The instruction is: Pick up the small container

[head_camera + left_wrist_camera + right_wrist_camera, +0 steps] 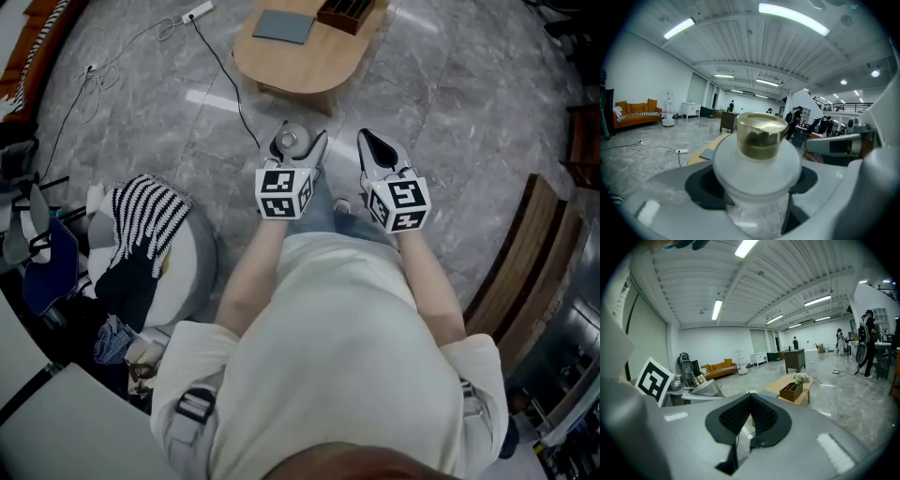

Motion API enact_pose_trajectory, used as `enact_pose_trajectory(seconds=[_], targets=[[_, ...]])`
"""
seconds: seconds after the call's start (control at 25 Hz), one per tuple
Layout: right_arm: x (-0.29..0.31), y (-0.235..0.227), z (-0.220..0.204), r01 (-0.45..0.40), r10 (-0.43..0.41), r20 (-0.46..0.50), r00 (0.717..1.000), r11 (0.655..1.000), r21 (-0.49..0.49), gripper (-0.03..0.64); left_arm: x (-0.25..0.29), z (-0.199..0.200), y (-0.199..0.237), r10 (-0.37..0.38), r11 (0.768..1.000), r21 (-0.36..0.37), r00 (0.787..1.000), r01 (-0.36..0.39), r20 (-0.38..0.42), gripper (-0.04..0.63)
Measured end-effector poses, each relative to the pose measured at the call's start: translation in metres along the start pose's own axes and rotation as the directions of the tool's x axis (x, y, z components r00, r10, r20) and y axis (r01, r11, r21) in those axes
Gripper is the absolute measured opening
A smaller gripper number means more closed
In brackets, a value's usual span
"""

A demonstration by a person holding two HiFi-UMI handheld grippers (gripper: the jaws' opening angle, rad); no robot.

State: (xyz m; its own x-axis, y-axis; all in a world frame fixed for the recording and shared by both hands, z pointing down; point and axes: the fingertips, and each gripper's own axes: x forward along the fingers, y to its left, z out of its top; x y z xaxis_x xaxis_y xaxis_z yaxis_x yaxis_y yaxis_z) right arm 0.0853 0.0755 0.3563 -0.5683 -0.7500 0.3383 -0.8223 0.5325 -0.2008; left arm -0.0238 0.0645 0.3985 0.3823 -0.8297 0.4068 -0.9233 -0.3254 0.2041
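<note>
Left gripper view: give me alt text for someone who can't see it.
The left gripper holds a small container with a gold cap between its jaws. Behind it are a wooden table, a grey floor and, far left, an orange sofa.

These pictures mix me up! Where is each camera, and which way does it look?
Head view: on the person's head, facing down at arms, left gripper, right gripper.
Left gripper view: on that gripper, along jaws shut on the small container.
Right gripper view: on that gripper, along shut empty jaws.
All share the wooden table.
</note>
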Motion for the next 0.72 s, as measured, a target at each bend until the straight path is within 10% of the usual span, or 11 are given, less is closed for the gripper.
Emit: enact_pose_trajectory(seconds=[0.72], targets=[[-0.027, 0.043, 0.020, -0.151, 0.152, 0.023, 0.988, 0.988, -0.034, -0.002, -0.084, 0.024, -0.015, 0.050, 0.998, -0.030, 0.996, -0.048, 0.079, 0.356]])
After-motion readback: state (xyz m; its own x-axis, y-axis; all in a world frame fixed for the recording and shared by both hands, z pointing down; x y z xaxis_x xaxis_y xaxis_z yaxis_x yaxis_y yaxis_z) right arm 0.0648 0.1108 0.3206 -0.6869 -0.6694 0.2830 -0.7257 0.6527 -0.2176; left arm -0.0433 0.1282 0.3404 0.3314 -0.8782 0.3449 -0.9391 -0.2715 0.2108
